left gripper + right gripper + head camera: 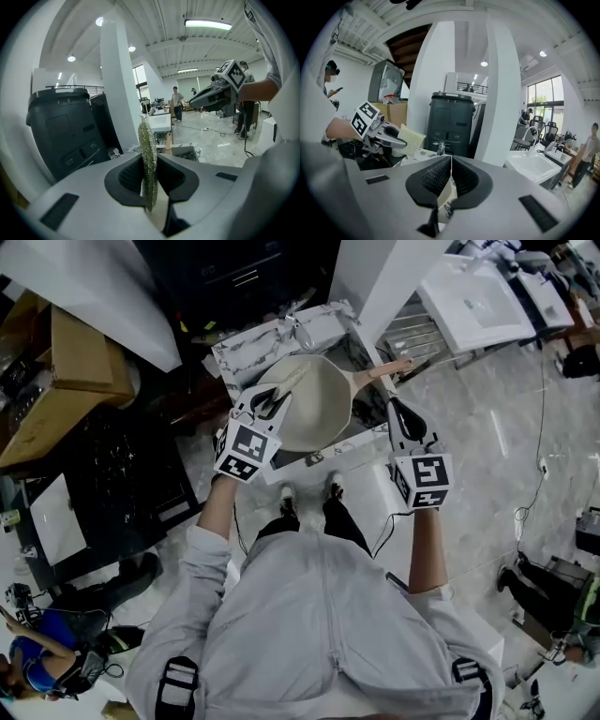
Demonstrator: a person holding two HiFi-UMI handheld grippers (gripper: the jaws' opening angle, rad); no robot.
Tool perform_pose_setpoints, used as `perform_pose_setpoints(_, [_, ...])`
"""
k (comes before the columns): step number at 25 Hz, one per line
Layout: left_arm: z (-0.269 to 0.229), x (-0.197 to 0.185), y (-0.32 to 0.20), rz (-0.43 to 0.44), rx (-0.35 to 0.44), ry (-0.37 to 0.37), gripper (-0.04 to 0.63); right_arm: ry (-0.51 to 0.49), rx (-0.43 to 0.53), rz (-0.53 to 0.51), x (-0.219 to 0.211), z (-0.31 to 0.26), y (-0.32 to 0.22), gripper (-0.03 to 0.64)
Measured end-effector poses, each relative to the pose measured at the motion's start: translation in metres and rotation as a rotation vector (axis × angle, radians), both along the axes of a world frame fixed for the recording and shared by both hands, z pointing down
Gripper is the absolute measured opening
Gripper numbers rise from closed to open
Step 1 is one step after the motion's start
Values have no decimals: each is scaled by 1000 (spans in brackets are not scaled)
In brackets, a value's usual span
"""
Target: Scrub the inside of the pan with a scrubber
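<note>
A cream pan [319, 404] with a wooden handle [386, 369] sits on a marble-patterned counter [246, 345] in the head view. My left gripper [274, 401] hovers over the pan's left rim, shut on a scrubber. That scrubber [148, 140] is edge-on and glittery green in the left gripper view, clamped at my left gripper [150, 166]. From the right gripper view it is a pale square pad [411, 139]. My right gripper [394, 407] is just right of the pan, below the handle, apart from it. My right gripper [451, 176] has its jaws shut, and nothing shows held between them.
A black bin [451, 123] and a white pillar [501, 93] stand behind the counter. A white sink [473, 301] lies to the right, cardboard boxes [70, 367] and a black crate [122, 474] to the left. People stand farther off on the glossy floor [211, 140].
</note>
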State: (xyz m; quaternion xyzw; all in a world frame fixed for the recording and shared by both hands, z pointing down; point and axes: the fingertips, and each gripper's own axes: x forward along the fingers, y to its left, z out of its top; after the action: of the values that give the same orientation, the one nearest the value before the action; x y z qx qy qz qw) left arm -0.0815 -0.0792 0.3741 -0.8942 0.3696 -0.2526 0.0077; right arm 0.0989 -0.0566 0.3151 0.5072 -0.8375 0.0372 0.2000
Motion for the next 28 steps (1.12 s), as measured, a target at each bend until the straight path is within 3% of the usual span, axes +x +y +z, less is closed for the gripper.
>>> perform_pose_setpoints(10, [79, 16, -58, -6, -43, -159, 64, -18, -72, -23, 17, 53, -70, 35])
perform_pose_setpoints(15, [125, 19, -73, -56, -132, -227, 64, -43, -110, -15, 17, 73, -83, 35])
perform_pose_setpoints(23, [182, 9, -98, -270, -305, -138, 64, -52, -144, -13, 21, 88, -86, 35])
perform_pose_setpoints(28, [218, -7, -115, -483, -382, 5, 64, -58, -150, -21, 20, 93, -89, 35])
